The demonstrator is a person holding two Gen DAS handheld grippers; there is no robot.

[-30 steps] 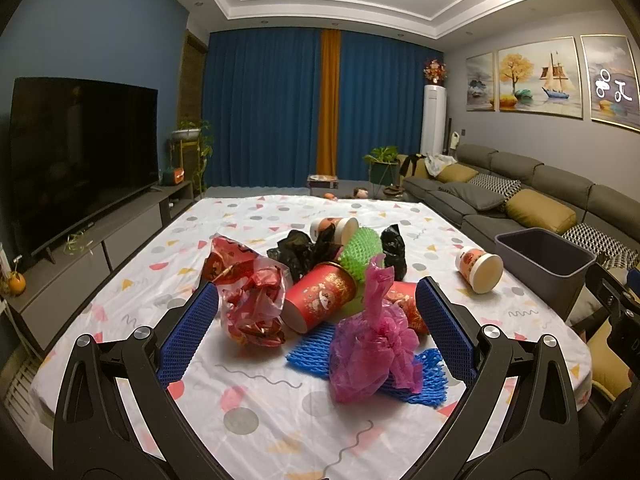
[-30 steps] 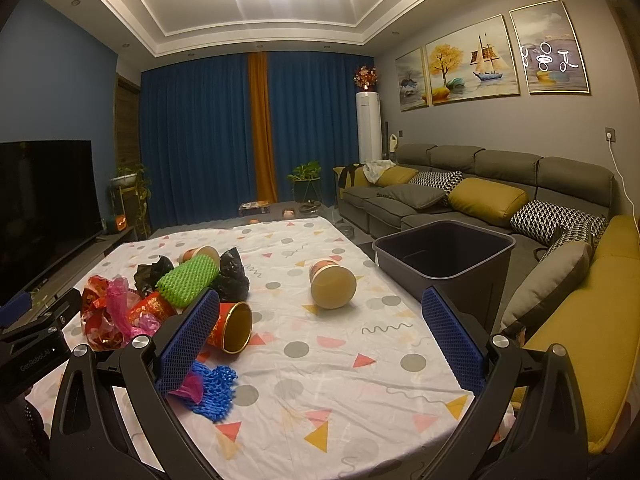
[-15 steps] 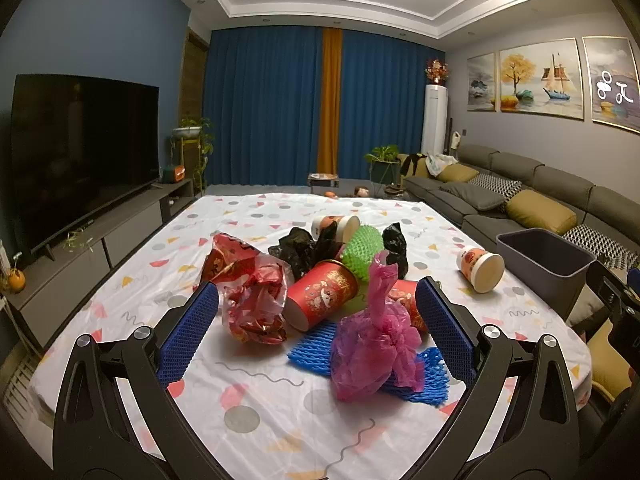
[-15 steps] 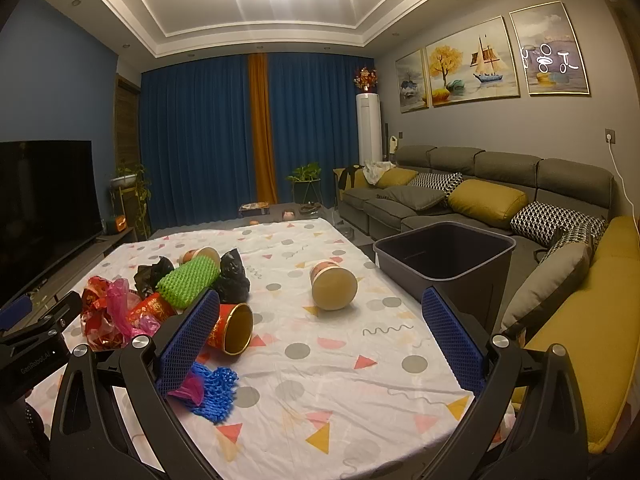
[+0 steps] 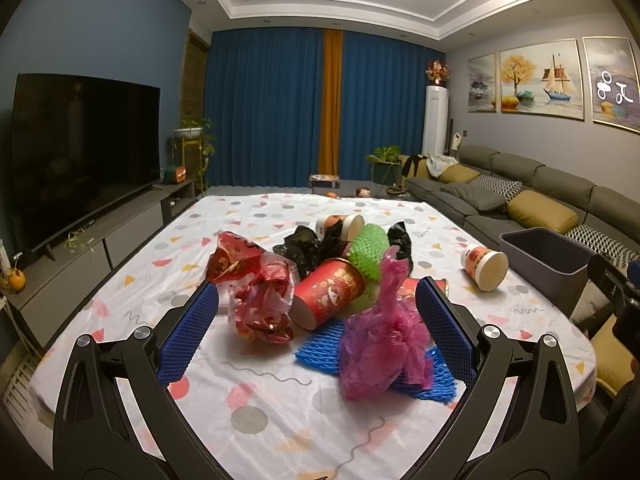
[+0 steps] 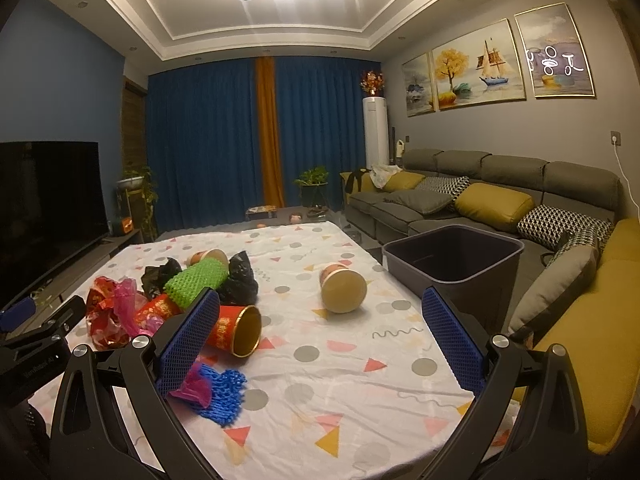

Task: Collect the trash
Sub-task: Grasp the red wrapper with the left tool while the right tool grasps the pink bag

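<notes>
A pile of trash lies on the patterned tablecloth (image 5: 256,384): a pink plastic bag (image 5: 380,344), a red foil wrapper (image 5: 256,292), a red paper cup (image 5: 328,296), blue foam net (image 5: 320,352), green foam net (image 5: 366,250) and black bags (image 5: 304,246). A lone paper cup (image 6: 344,290) lies on its side near the grey bin (image 6: 456,264). My left gripper (image 5: 316,332) is open, low over the table, with the pile between its fingers. My right gripper (image 6: 320,340) is open and empty, facing the lone cup (image 5: 484,268).
The grey bin (image 5: 548,260) stands off the table's right edge beside a grey sofa (image 6: 500,200) with yellow cushions. A TV (image 5: 80,152) on a low cabinet runs along the left wall. Another paper cup (image 5: 340,226) lies behind the pile.
Both grippers have barely shifted; the left view has crept slightly toward the pile. Nothing was taken hold of or let go.
</notes>
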